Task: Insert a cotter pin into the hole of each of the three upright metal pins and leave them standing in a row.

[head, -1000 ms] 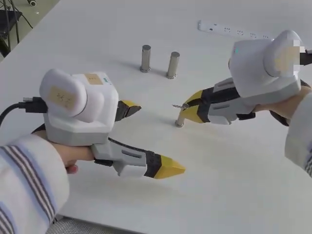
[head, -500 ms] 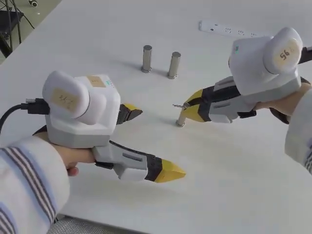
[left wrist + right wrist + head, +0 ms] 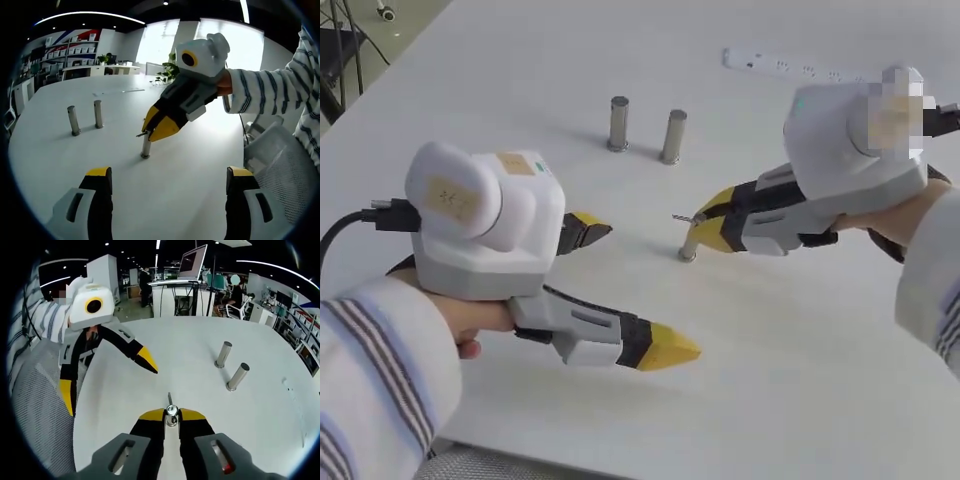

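Three upright metal pins stand on the white table. Two stand side by side at the back (image 3: 619, 122) (image 3: 673, 136). The third pin (image 3: 688, 246) stands nearer, apart from them. My right gripper (image 3: 705, 216) is shut on a thin cotter pin (image 3: 681, 216) held level at this pin's top, its tip poking out on the left side. In the right gripper view the cotter pin (image 3: 170, 404) sticks out ahead of the closed jaws. My left gripper (image 3: 630, 290) hovers open and empty to the near left, a hand's width from the pin (image 3: 146, 148).
A white power strip (image 3: 798, 65) lies at the table's far right. The table's left edge (image 3: 380, 70) runs along the far left, with dark floor beyond. A black cable (image 3: 340, 235) trails from the left gripper. Bare table surrounds the pins.
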Action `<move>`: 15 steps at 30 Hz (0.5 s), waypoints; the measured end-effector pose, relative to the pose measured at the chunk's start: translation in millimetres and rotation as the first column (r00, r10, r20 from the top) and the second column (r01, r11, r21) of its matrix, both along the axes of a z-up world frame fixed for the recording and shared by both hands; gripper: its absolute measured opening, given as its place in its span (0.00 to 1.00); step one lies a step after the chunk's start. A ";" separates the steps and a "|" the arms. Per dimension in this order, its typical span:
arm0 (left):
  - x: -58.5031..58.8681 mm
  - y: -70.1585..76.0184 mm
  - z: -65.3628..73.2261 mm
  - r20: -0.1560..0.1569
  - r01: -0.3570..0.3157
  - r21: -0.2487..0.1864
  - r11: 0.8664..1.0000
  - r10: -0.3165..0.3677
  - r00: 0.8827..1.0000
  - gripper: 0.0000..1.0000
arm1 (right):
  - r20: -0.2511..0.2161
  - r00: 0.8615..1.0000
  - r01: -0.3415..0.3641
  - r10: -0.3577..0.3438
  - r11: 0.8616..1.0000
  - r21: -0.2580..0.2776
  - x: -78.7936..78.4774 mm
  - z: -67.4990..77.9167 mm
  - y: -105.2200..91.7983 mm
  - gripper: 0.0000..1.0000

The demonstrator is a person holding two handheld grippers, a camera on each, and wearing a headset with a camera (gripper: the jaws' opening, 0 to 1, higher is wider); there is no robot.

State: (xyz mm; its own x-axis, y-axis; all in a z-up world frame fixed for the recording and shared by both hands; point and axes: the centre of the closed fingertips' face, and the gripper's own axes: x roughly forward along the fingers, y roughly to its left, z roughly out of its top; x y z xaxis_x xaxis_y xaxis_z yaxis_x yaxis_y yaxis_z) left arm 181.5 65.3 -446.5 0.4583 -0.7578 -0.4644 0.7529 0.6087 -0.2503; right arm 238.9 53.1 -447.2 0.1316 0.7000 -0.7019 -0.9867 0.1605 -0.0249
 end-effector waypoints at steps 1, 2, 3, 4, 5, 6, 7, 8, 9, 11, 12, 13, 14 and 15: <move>0.3 0.0 0.9 -0.001 -0.003 -0.005 1.000 0.003 1.000 0.94 | -0.001 1.000 0.005 -0.005 1.000 -0.002 0.1 0.0 -0.2 0.05; 0.6 0.2 1.5 0.002 -0.004 -0.006 1.000 0.004 1.000 0.94 | -0.002 1.000 0.008 -0.008 1.000 -0.003 0.1 0.0 -0.4 0.05; 1.0 0.6 2.0 0.002 -0.007 -0.006 1.000 0.007 1.000 0.94 | 0.000 1.000 0.014 -0.014 1.000 -0.007 0.1 0.0 -0.7 0.05; 1.2 0.8 2.3 0.002 -0.010 -0.007 1.000 0.010 1.000 0.94 | 0.003 1.000 0.014 -0.014 1.000 -0.011 -0.3 0.0 -0.8 0.05; 1.3 0.9 2.5 0.002 -0.012 -0.008 1.000 0.012 1.000 0.94 | 0.010 1.000 0.012 -0.012 1.000 -0.017 0.2 -0.4 -1.3 0.05; 1.1 0.8 2.7 0.002 -0.013 -0.009 1.000 0.013 1.000 0.94 | 0.013 1.000 0.016 -0.015 1.000 -0.020 1.1 -0.6 -1.8 0.05; 0.7 0.4 2.8 0.002 -0.013 -0.009 1.000 0.013 1.000 0.94 | 0.016 1.000 0.017 -0.017 1.000 -0.022 1.1 -0.7 -2.2 0.05; 0.4 0.1 2.9 0.003 -0.012 -0.008 1.000 0.012 1.000 0.94 | 0.015 1.000 0.026 -0.026 0.999 -0.019 1.5 -0.6 -2.4 0.05; 0.0 -0.3 3.1 0.003 -0.010 -0.009 1.000 0.010 1.000 0.94 | 0.013 0.999 0.032 -0.032 0.999 -0.015 1.4 -0.4 -2.3 0.05; -1.2 -1.1 3.6 0.003 -0.007 -0.008 1.000 0.007 1.000 0.94 | 0.015 0.999 0.041 -0.041 0.999 0.002 -0.4 2.9 -2.2 0.07; -1.6 -1.2 4.6 0.008 -0.006 -0.007 1.000 0.006 1.000 0.94 | 0.012 0.999 0.042 -0.042 0.999 0.003 -1.8 4.6 -3.2 0.08; -1.6 -1.1 5.3 0.010 -0.007 -0.008 1.000 0.007 1.000 0.94 | 0.014 0.999 0.045 -0.045 0.999 0.007 -2.5 6.4 -4.1 0.09; -1.8 -0.9 6.4 0.010 -0.008 -0.010 1.000 0.008 1.000 0.94 | 0.015 0.998 0.053 -0.053 0.998 0.017 -3.0 9.7 -5.2 0.10; -1.8 -0.8 7.2 0.011 -0.009 -0.013 1.000 0.009 1.000 0.94 | 0.013 0.998 0.057 -0.057 0.998 0.023 -4.1 11.9 -6.4 0.11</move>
